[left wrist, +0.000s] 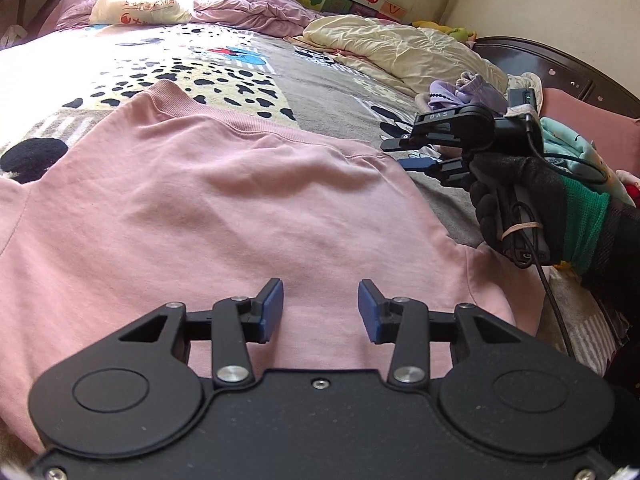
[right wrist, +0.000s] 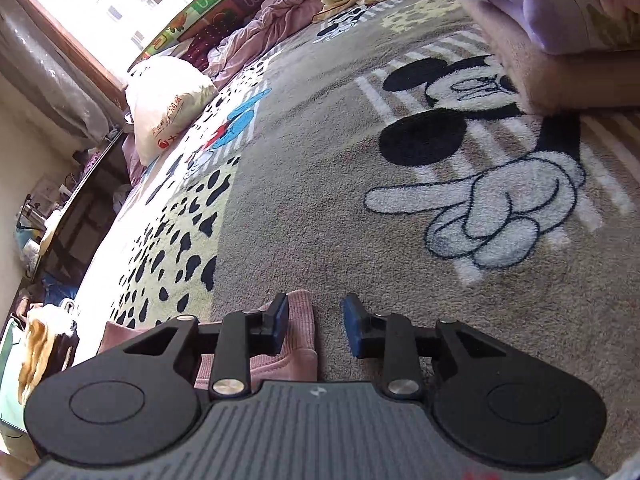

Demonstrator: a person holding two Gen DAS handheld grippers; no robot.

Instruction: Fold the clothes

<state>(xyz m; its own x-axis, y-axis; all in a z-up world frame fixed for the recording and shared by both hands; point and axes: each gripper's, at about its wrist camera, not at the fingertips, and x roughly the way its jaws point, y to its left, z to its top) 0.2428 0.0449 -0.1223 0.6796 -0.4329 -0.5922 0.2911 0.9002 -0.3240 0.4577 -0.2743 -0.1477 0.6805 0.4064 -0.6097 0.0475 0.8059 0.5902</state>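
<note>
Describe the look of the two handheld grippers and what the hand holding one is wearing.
Both grippers, left gripper and right gripper, are matte black with round side discs, silver rivets and blue-padded fingers. The right one bears "DAS" lettering, a black cable and a rubber band. Its hand wears a black knit glove with a green cuff.

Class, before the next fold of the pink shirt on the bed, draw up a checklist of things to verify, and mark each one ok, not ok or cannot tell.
1. pink shirt lies spread on the blanket: ok.
2. left gripper open, nothing between its pads: ok.
3. right gripper open: ok.
4. Ribbed shirt edge clamped by right gripper: not ok, it lies loose by one pad.
5. Shirt free of wrinkles: not ok, slight creases.
6. Far sleeve laid flat: cannot tell.
</note>
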